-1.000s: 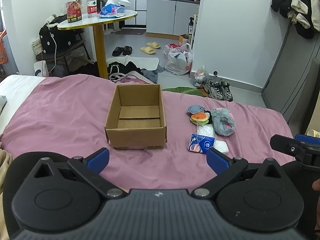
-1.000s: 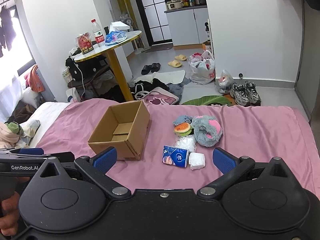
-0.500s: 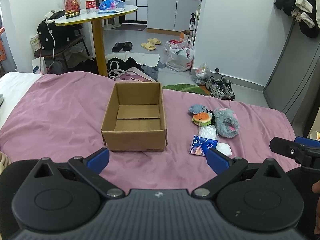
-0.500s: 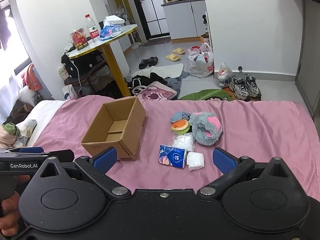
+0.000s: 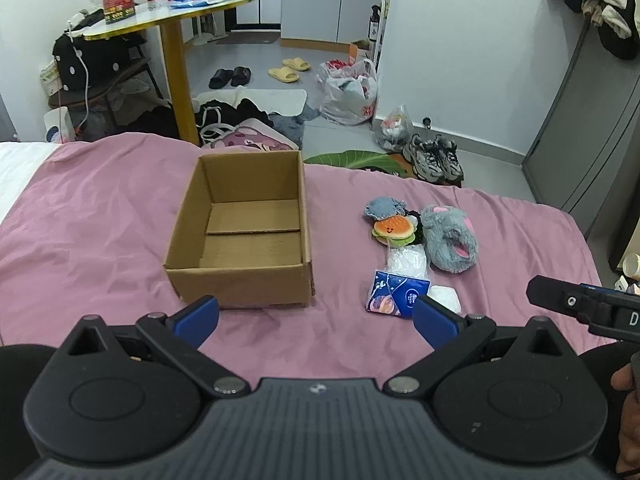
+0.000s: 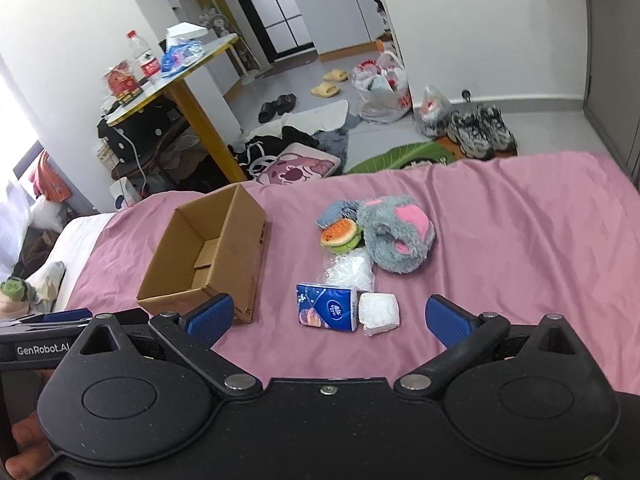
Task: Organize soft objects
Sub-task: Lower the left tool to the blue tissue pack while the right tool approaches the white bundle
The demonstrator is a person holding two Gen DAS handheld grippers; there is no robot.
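Six soft objects (image 6: 396, 236), one box (image 6: 208, 256).

We read "GenRobot.AI" in white on the left gripper (image 6: 44, 346), left of the cardboard box (image 6: 208, 256). Other printing, like the blue tissue pack's (image 6: 327, 311) logo, is illegible.

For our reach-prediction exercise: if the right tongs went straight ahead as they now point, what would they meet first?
Probably the blue tissue packet and the small white wrapped pack beside it, lying centred ahead of the open right tongs on the pink bedsheet; depth is uncertain.
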